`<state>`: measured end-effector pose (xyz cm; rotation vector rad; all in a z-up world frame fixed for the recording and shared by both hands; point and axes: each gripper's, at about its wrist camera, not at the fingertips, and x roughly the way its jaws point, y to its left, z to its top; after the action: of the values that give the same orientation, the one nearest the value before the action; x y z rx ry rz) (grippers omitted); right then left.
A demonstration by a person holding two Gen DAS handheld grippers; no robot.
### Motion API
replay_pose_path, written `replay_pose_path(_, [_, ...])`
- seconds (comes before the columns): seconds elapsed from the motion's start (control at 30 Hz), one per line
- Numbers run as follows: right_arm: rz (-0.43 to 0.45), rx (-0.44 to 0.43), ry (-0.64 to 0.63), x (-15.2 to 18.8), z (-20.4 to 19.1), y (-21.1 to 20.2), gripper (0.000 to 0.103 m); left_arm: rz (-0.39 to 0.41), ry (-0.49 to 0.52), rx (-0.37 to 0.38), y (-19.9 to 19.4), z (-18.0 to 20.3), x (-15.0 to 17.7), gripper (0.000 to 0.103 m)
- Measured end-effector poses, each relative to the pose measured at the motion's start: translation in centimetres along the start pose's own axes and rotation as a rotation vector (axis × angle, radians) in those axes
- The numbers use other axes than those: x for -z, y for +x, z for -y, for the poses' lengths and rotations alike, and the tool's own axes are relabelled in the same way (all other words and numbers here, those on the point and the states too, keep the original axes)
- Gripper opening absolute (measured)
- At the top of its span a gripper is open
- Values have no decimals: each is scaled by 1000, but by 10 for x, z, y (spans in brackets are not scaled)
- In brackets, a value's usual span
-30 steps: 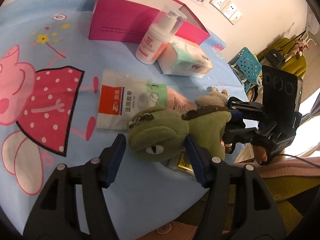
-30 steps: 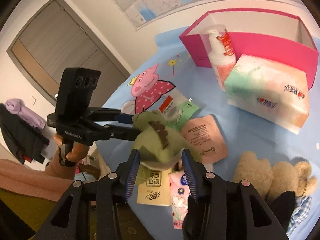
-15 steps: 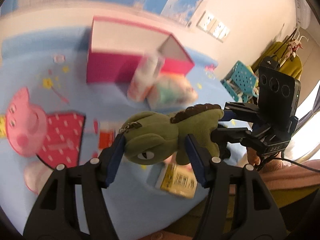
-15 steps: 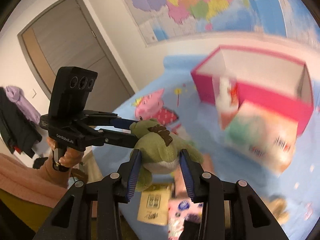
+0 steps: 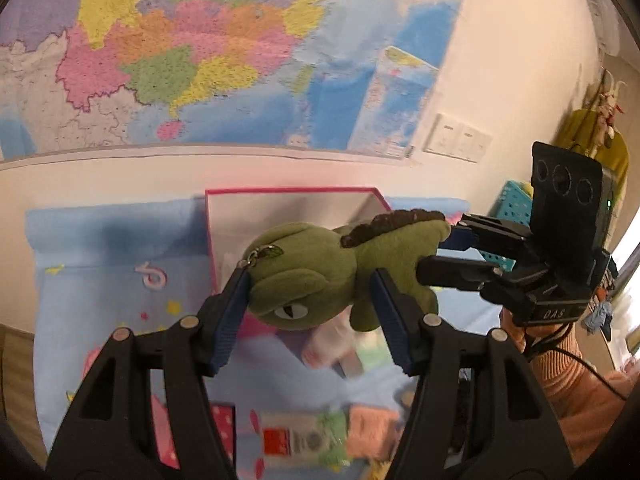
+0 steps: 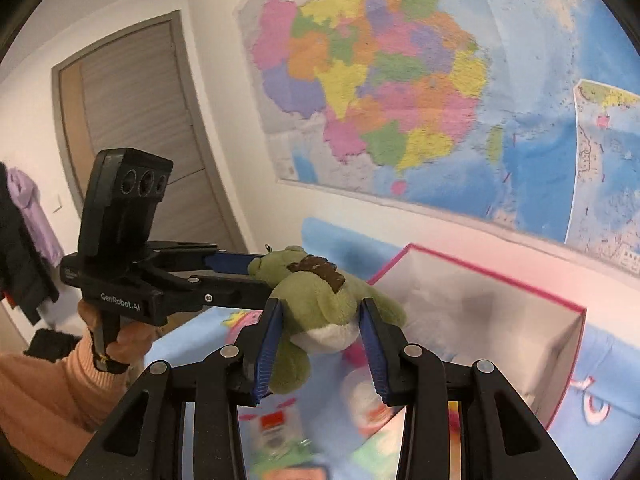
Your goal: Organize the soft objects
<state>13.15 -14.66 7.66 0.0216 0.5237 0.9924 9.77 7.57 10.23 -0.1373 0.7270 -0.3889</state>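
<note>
The green plush dinosaur toy with a brown felt ridge along its back [image 5: 316, 280] hangs in the air above the light blue cartoon-print tablecloth [image 5: 100, 280], held from both ends. At its head end, the left gripper [image 5: 310, 312] has its blue-padded fingers [image 5: 230, 312] pinching the toy's head, the eye facing the camera and a small metal keychain clip at the crown. Behind the toy stands the open pink cardboard box with a pale inside [image 5: 288, 208], set against the wall under a large coloured wall map [image 5: 180, 52]. At the toy's tail end, the right gripper [image 5: 444, 254] reaches in from the right, its fingers closed on the tail. In the right wrist view, the same toy [image 6: 320, 304] sits clamped at its body between that gripper's fingers [image 6: 268, 344], white belly down, with the pink box [image 6: 500, 320] to its right. Blurred packets lie on the cloth below.
</note>
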Motion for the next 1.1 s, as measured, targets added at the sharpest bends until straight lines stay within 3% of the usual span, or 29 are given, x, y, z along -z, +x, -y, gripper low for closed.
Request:
replay_pose_path(0.33, [-120, 61, 35, -7, 64, 66, 40, -65, -67, -50, 92, -39, -28, 63])
replay_pose_path(0.67, [-285, 123, 17, -6, 107, 123, 40, -111, -98, -92, 149, -59, -31, 63])
replay_pose_path(0.87, [-433, 212, 43, 0, 119, 168, 40, -115, -70, -132, 161, -48, -28, 63])
replay_pose_path(1.1, [-355, 243, 79, -2, 112, 136, 44, -20, -92, -145, 123, -46, -18, 63])
